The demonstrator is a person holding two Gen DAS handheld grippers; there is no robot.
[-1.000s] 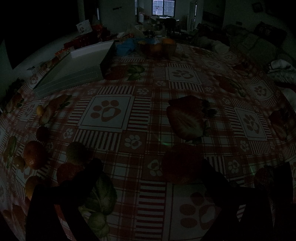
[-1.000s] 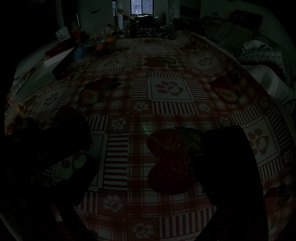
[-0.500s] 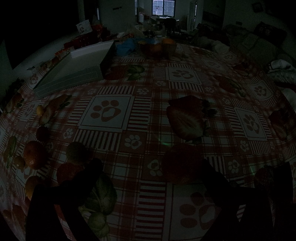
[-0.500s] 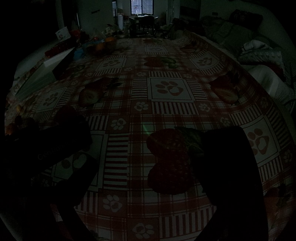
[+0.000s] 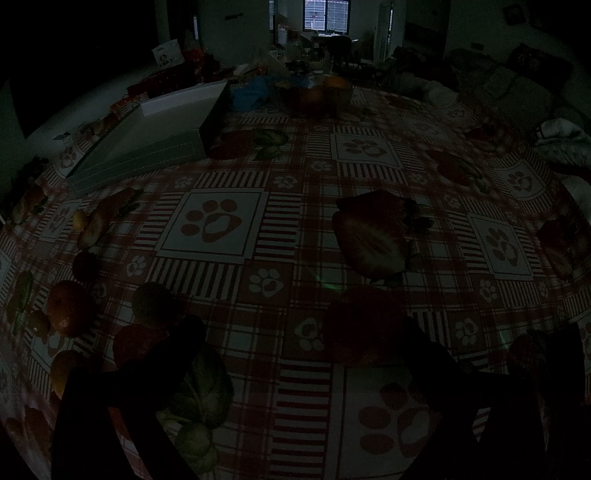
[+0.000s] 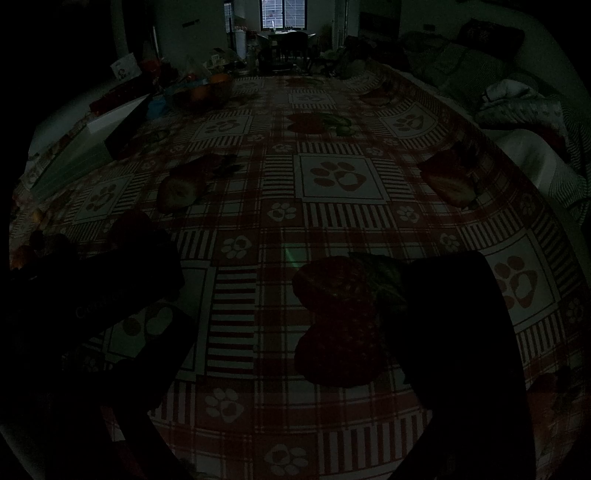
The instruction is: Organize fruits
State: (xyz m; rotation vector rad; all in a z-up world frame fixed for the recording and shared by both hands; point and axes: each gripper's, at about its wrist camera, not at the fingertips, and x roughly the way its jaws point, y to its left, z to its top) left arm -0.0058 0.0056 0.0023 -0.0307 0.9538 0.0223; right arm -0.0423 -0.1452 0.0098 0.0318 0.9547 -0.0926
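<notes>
Very dark in both views. Left gripper (image 5: 299, 332) low over the tablecloth (image 5: 280, 229), pointing along the table toward the far end; fingers (image 5: 177, 354) spread wide, nothing between them but printed cloth, so released. Left finger tip just beside a dark round fruit (image 5: 153, 301) and a reddish one (image 5: 135, 341), contact unclear. Right gripper (image 6: 306, 266) also low and level, aimed the same way; fingers (image 6: 458, 295) wide apart, empty, released. Only printed strawberries on the cloth between them. Dark shape at left edge of the right view probably the left gripper, hard to tell.

Loose fruit in a cluster at the left edge of the table in the left view: orange (image 5: 68, 314), small yellow fruit (image 5: 79, 219), a darker round one (image 5: 85, 266), more orange pieces lower left, too dim to name. Same cluster barely visible at far left in the right view.

Bowl (image 5: 314, 96) at the far end, holding oranges (image 5: 336, 82); other contents too dark. Same bowl (image 6: 203, 92) in the right view, oranges inside. White box (image 5: 159, 140) lying flat on the left side, between the loose fruit and the bowl; contents not visible. Blue item (image 5: 251, 92) just left of the bowl, unclear what. Window (image 5: 325, 14) lit in the background; sofa (image 6: 461, 70) to the right of the table.
</notes>
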